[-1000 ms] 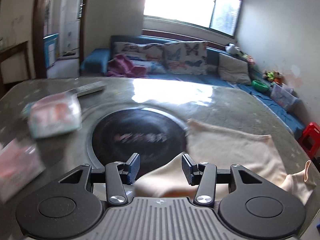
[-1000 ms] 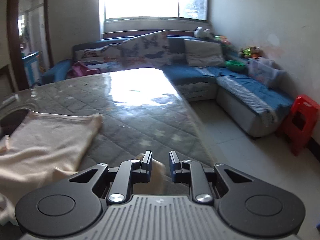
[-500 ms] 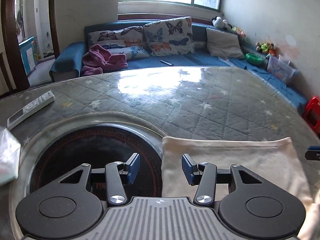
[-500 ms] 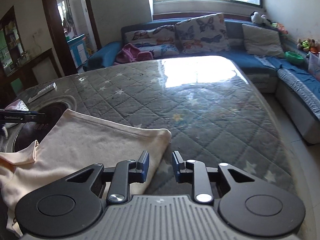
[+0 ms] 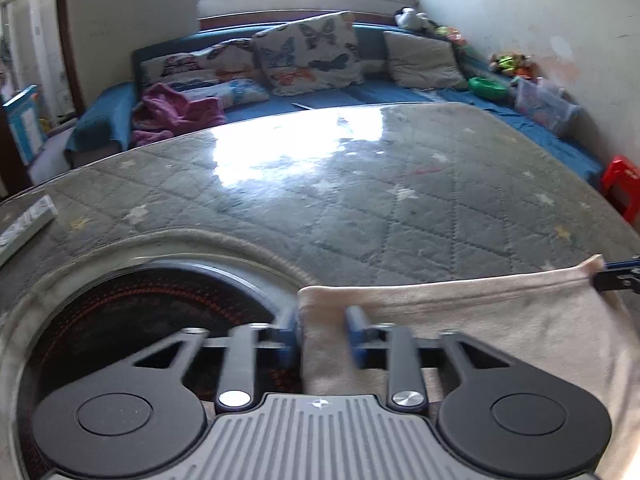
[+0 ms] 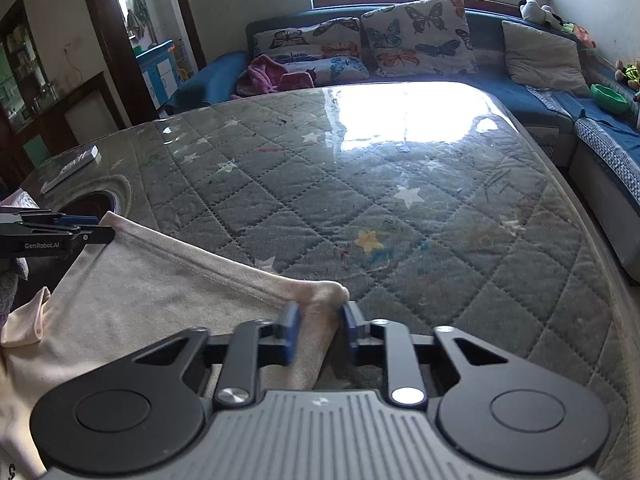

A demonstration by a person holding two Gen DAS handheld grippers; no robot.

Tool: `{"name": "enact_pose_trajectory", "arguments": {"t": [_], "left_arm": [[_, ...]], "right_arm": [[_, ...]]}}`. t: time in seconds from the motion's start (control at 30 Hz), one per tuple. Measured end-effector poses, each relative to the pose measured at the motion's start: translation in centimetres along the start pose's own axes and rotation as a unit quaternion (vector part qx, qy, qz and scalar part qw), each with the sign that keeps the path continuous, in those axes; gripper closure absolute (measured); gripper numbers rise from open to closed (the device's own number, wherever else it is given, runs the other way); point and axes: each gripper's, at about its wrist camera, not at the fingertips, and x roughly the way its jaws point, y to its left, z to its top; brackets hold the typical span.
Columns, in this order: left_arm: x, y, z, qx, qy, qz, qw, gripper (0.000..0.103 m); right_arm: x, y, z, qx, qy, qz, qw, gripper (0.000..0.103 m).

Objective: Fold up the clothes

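Observation:
A cream garment (image 5: 480,320) lies on the quilted grey table cover, its hemmed far edge stretched between both grippers. My left gripper (image 5: 322,332) has its jaws around the garment's left corner, closing with a gap still between them. My right gripper (image 6: 318,328) straddles the right corner of the garment (image 6: 160,296), jaws also partly apart with cloth between them. The left gripper also shows in the right wrist view (image 6: 60,234) at the hem's far end. The right gripper's tip shows at the right edge of the left wrist view (image 5: 620,278).
A round dark cooktop (image 5: 152,320) is set in the table under the left gripper. A remote control (image 5: 26,222) lies at the table's left edge. A blue sofa (image 6: 400,52) with cushions runs behind the table. A red stool (image 5: 624,184) stands right.
Both grippers have moved forward onto the hem's two corners and their jaws have narrowed around the cloth. The hem now lies pulled straight between them.

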Motion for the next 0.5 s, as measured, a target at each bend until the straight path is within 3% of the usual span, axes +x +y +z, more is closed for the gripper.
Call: {"name": "enact_pose_trajectory", "arguments": {"t": [0.1, 0.33, 0.5], "left_arm": [[0.0, -0.2, 0.6, 0.016, -0.011, 0.008, 0.9998, 0.097], [1.1, 1.2, 4.1, 0.001, -0.036, 0.030, 0.9989, 0.097], [3.1, 2.0, 5.8, 0.000, -0.035, 0.056, 0.9978, 0.097]], "right_arm": [[0.5, 0.3, 1.2, -0.013, -0.009, -0.004, 1.000, 0.096], [1.7, 1.0, 4.2, -0.046, -0.029, -0.014, 0.998, 0.097], [5.0, 1.6, 7.4, -0.075, -0.036, -0.031, 0.996, 0.097]]}}
